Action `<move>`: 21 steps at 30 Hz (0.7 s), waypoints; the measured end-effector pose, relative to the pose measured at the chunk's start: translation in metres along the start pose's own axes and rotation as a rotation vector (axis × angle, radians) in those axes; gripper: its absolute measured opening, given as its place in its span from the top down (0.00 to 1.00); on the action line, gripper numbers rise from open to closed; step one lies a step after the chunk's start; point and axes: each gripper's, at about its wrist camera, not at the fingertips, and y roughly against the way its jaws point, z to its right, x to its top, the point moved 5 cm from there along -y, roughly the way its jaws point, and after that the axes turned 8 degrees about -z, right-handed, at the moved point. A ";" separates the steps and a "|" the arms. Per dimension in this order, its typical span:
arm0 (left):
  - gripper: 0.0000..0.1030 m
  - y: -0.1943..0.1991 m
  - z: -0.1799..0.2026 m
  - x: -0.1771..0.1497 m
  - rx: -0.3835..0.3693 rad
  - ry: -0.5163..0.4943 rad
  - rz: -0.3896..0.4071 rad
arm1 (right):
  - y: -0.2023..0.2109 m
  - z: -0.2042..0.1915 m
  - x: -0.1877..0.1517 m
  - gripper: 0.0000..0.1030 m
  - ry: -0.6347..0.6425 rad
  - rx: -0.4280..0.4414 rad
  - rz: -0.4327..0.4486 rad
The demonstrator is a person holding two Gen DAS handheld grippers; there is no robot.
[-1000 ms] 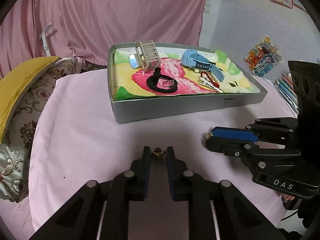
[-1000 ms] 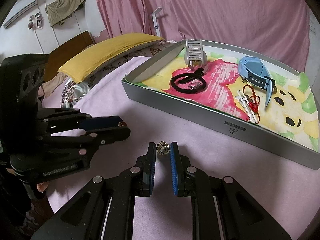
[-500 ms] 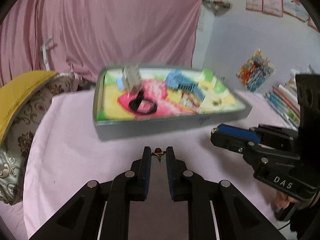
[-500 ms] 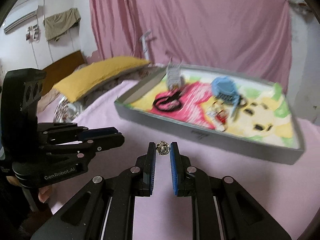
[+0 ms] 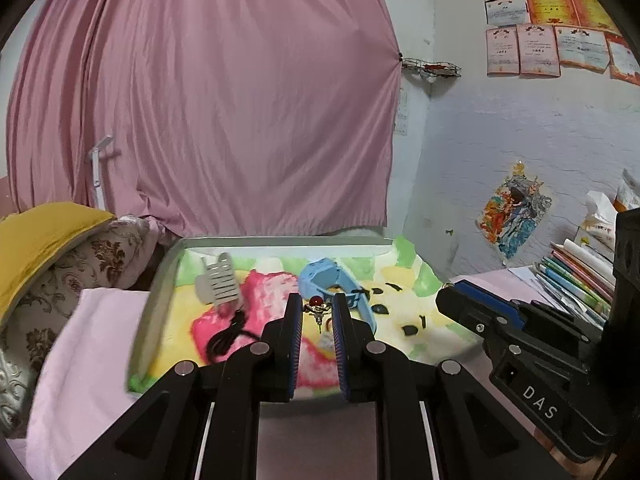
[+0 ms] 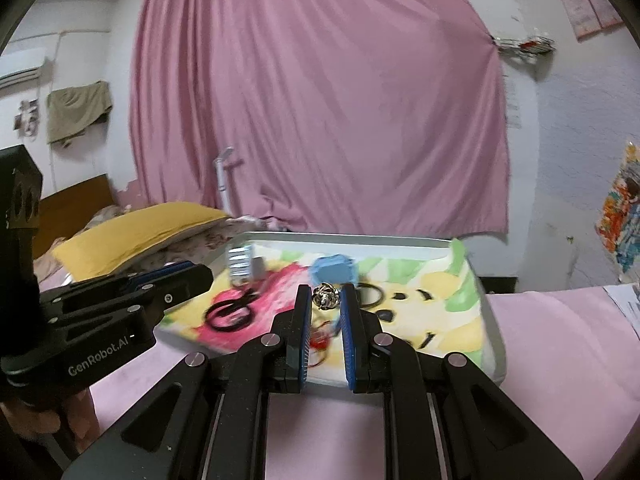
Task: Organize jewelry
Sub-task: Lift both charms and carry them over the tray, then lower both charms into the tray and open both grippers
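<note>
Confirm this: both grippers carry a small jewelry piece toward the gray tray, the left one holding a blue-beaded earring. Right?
Not quite. The bead on the earring in the left gripper is red, not blue, as the left wrist view shows. The right gripper does hold a small silver piece, both near the tray.

One grey tray (image 5: 160,300) sits on the pink surface (image 5: 80,344). Inside the tray: one blue watch (image 5: 320,276), one grey slatted band (image 5: 220,282), one black cord loop (image 5: 224,338) and one red string piece (image 6: 318,342), blurred. Two claws hang over the tray's near edge, each pinching one small piece: the left claw (image 5: 316,312) one red-beaded stud (image 5: 316,307), the right claw (image 6: 326,300) one silver ring (image 6: 326,296). Left of the tray lies one yellow cushion (image 5: 36,236); right of it, one stack of books (image 5: 576,268).
</note>
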 end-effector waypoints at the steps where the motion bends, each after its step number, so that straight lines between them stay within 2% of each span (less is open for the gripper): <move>1: 0.86 -0.006 0.001 0.002 0.001 0.003 -0.004 | -0.004 0.003 0.001 0.88 -0.007 -0.007 -0.003; 11: 0.86 -0.042 -0.006 -0.004 0.001 0.045 -0.096 | -0.042 0.024 -0.005 0.88 -0.049 -0.018 -0.110; 14: 0.86 -0.053 -0.008 -0.008 0.000 0.057 -0.155 | -0.050 0.023 -0.007 0.88 -0.040 -0.022 -0.149; 21: 0.86 -0.076 -0.014 -0.021 -0.009 0.094 -0.318 | -0.081 0.027 -0.017 0.88 -0.062 0.023 -0.310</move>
